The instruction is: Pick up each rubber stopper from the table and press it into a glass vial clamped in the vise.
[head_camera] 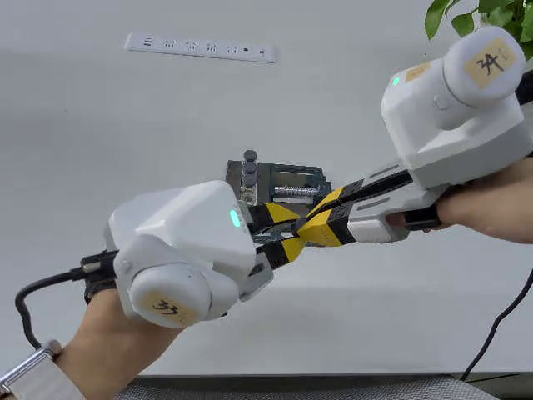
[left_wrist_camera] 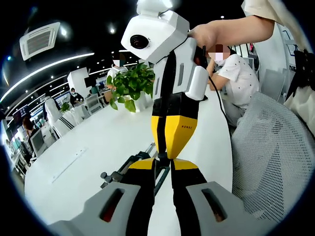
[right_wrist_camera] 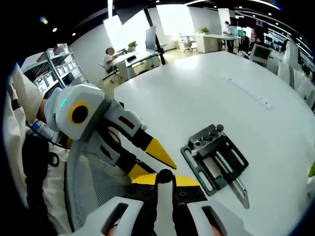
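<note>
Above the table, my two grippers meet tip to tip just in front of the vise (head_camera: pixel 283 187). A dark rubber stopper (right_wrist_camera: pixel 165 175) sits between the yellow tips of my right gripper (right_wrist_camera: pixel 165 181), which is shut on it. My left gripper (left_wrist_camera: pixel 165 161) comes from the lower left with its jaws nearly closed and pinches the same spot. In the head view the crossed tips hide the stopper. The metal vise (right_wrist_camera: pixel 216 160) lies flat on the white table and clamps a row of glass vials (head_camera: pixel 249 175) with dark stoppers on top.
A white power strip (head_camera: pixel 200 47) lies at the far side of the table. A green plant (head_camera: pixel 466 17) stands at the far right corner. A black cable (head_camera: pixel 500 325) hangs off the right. A mesh chair (left_wrist_camera: pixel 275 162) is beside the table's near edge.
</note>
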Demonstrator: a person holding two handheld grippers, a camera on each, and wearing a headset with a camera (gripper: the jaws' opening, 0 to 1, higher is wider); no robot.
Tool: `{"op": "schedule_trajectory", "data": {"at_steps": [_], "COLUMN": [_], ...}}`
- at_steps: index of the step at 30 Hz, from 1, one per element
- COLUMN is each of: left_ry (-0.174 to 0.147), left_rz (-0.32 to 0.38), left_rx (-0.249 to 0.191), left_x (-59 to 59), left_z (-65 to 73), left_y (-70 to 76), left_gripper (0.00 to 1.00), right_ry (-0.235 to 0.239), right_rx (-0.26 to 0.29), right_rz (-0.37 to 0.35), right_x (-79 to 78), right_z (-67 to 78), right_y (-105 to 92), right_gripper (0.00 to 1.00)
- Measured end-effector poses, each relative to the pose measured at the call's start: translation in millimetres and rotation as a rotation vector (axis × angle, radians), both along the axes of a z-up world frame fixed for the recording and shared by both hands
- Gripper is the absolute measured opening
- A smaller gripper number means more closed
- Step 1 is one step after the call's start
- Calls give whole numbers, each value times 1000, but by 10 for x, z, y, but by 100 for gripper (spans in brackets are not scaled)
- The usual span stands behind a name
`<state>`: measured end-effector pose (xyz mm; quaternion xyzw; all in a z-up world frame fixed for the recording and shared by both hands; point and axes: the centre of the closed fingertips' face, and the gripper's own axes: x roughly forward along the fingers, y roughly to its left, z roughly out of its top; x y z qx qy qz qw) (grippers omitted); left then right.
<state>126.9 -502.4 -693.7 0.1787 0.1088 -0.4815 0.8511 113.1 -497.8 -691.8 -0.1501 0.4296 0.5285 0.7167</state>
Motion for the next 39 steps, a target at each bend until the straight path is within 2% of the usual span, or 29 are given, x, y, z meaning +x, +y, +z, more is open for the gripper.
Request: {"op": "schedule_trajectory", "data": {"at_steps": [3, 5, 7, 8, 10, 13, 15, 17, 25, 28, 30, 33, 35, 39], "left_ry": [23, 64, 89, 121, 124, 160, 171, 169, 213, 211, 214, 191, 208, 198], "left_rz": [1, 19, 26, 46, 45, 62, 74, 81, 146, 163, 180, 211, 223, 250], "left_rx": [-9, -34, -44, -51, -63, -62, -61, -59, -60, -66, -72, -75, -83, -92], "left_x": [-1, -1, 2, 6, 12, 22, 40, 31, 101, 124, 149, 164, 175, 209], "left_z": [-25, -54, -85, -126, -134, -215, -252, -268, -424, -456, -487, -477, -501, -500], "left_y": [19, 33, 54, 83, 96, 158, 202, 212, 403, 467, 525, 553, 576, 645], "left_gripper": [19, 25, 30, 33, 38, 46, 54, 60, 84, 92, 99, 99, 99, 99], "right_ry": [1, 4, 5, 5, 10, 12, 14, 13, -2, 18, 3, 3, -10, -15], "right_rx": [-8, -13, -21, -24, -26, -34, -41, -46, -90, -77, -100, -112, -131, -147], "right_rz": [4, 8, 12, 14, 15, 21, 28, 34, 84, 92, 113, 131, 148, 172], "right_x": [5, 5, 5, 5, 6, 12, 32, 48, 145, 175, 210, 243, 291, 347], "right_z": [-23, -44, -61, -68, -75, -93, -117, -126, -186, -192, -222, -244, -272, -296], "right_y": [-5, -12, -17, -19, -21, -24, -29, -26, 19, 72, 83, 123, 141, 188], "right_gripper": [5, 6, 6, 6, 6, 6, 6, 6, 6, 6, 6, 6, 6, 5]}}
